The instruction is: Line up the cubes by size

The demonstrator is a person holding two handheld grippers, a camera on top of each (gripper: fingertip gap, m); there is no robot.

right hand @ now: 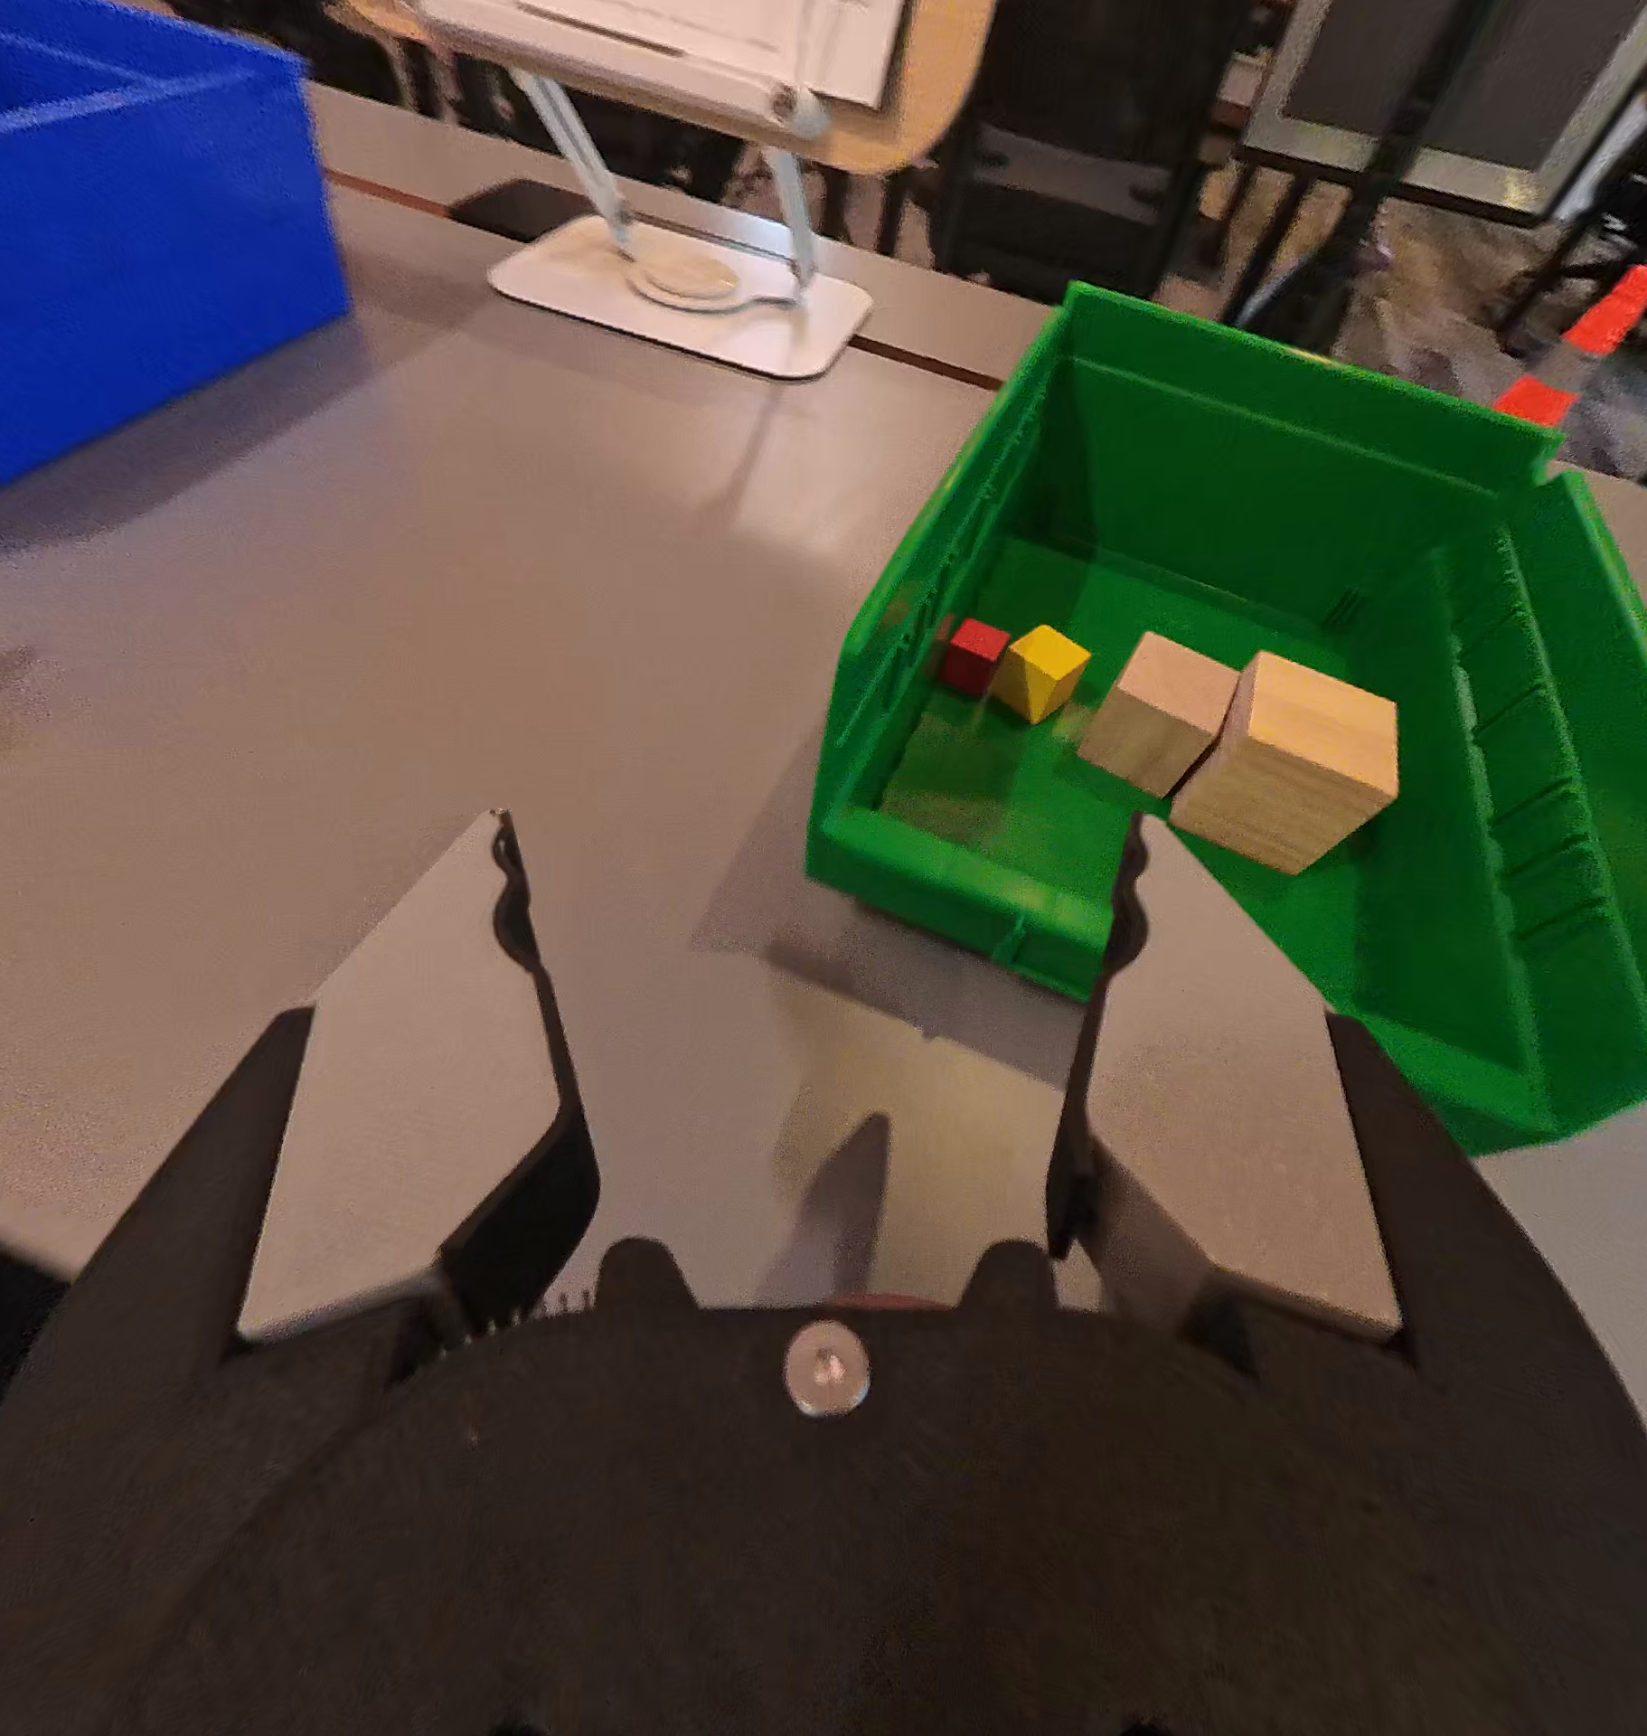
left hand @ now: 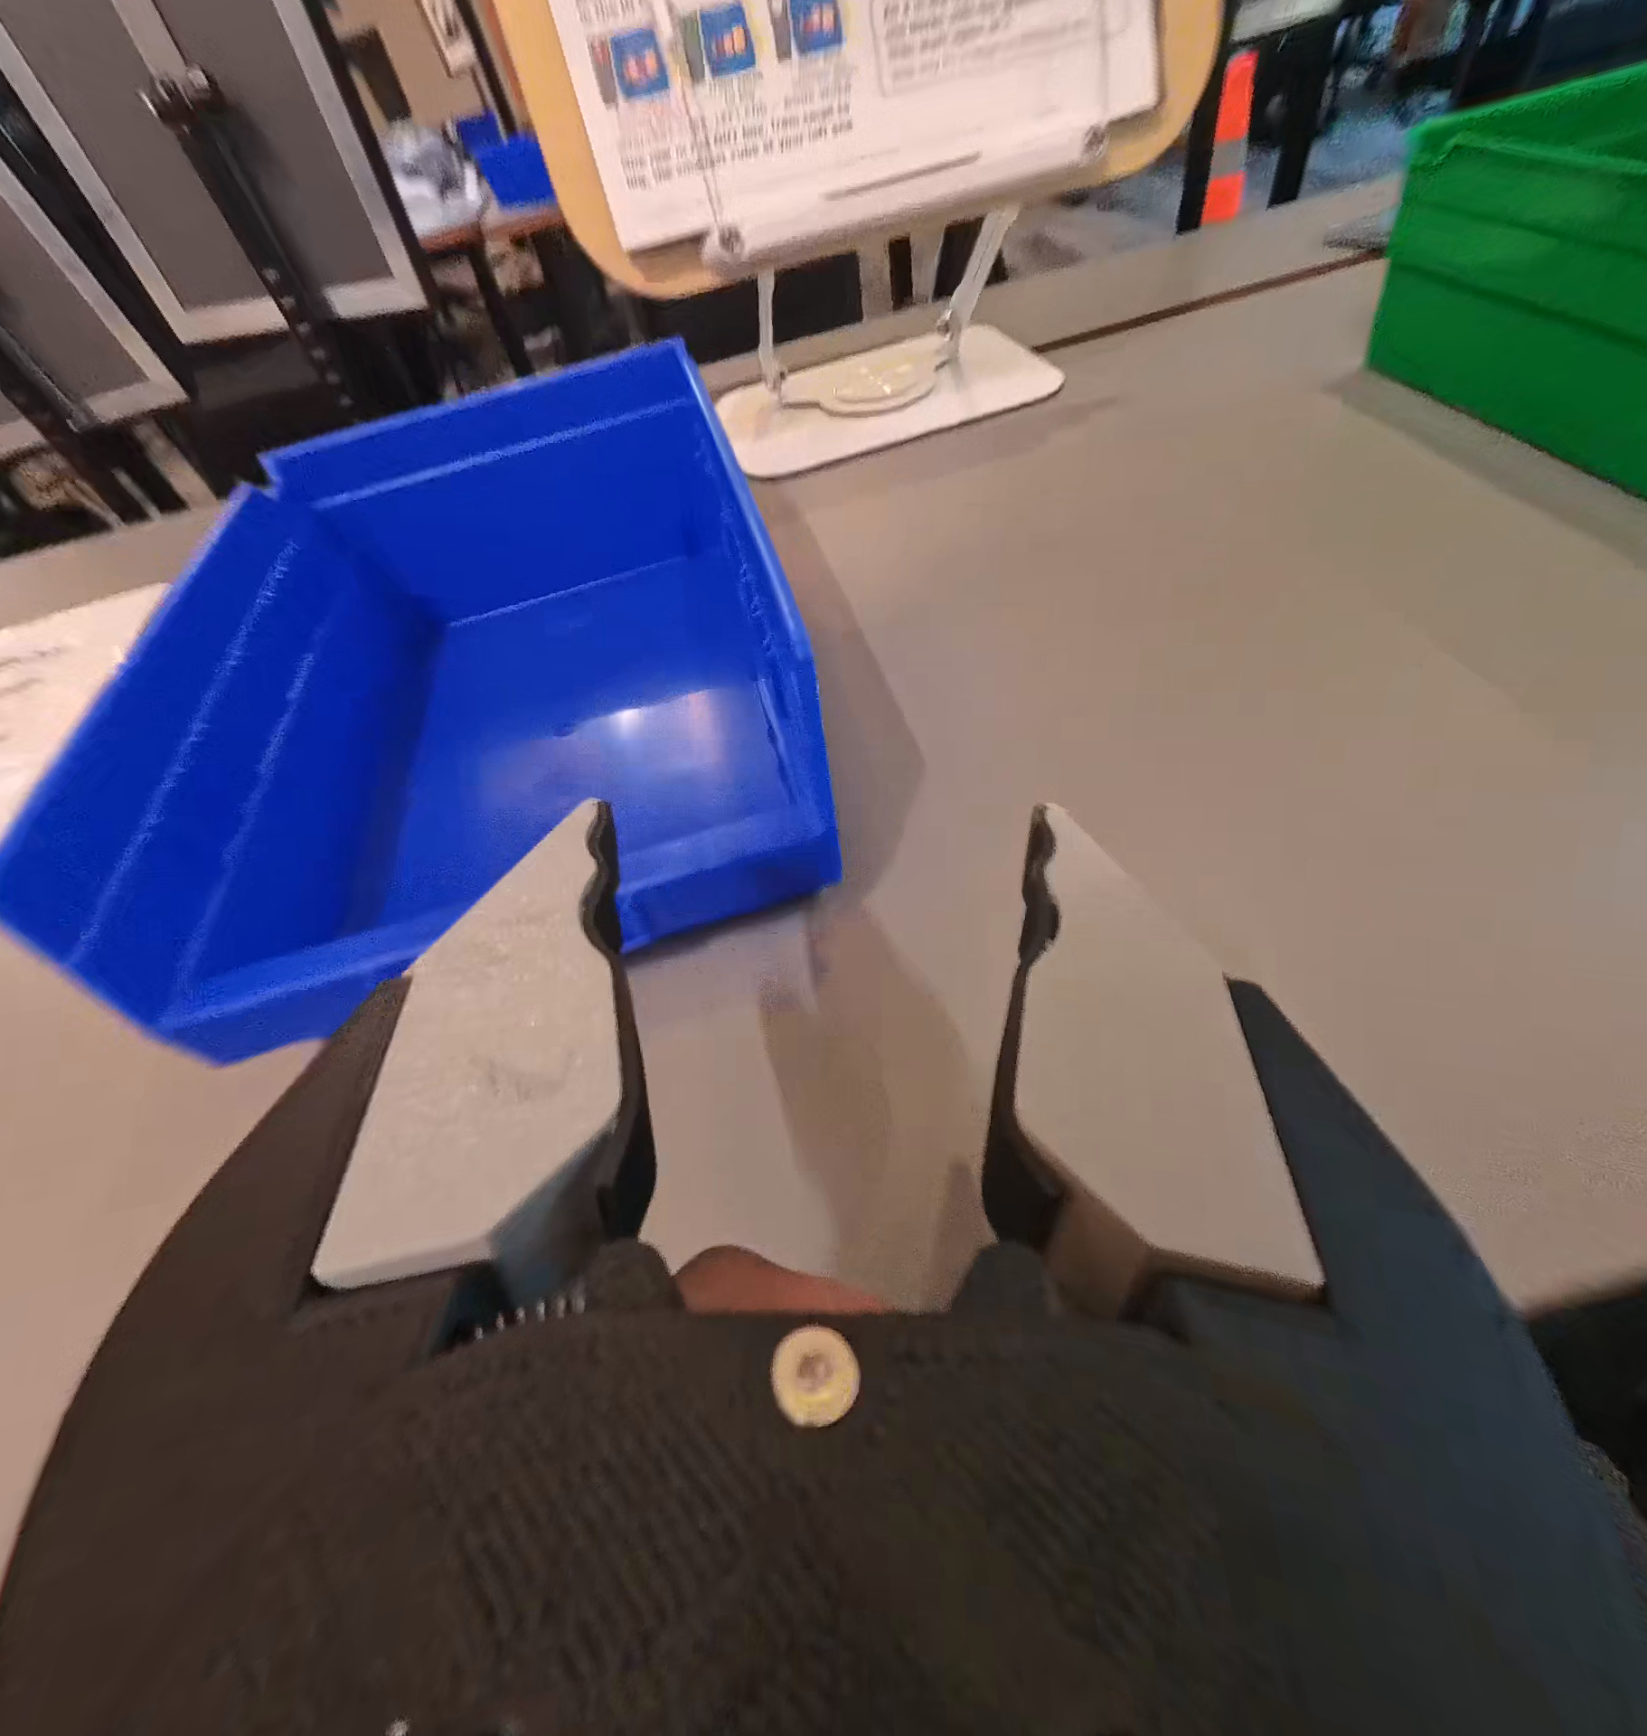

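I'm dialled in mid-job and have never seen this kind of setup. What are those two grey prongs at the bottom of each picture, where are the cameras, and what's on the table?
The prongs are the fingers of two hand-held grippers; a person carries one in each hand, and no robot arm is involved. Each picture comes from a camera mounted on a gripper, looking forward along its fingers.

The left gripper is open and holds nothing. Ahead of it is a blue bin, which looks empty.

The right gripper is also open and empty. Ahead and to its right stands a green bin holding four cubes in a row: red cube, yellow cube, wooden cube, larger wooden cube.

Both bins sit on a grey table, with a white stand carrying a sheet behind them.
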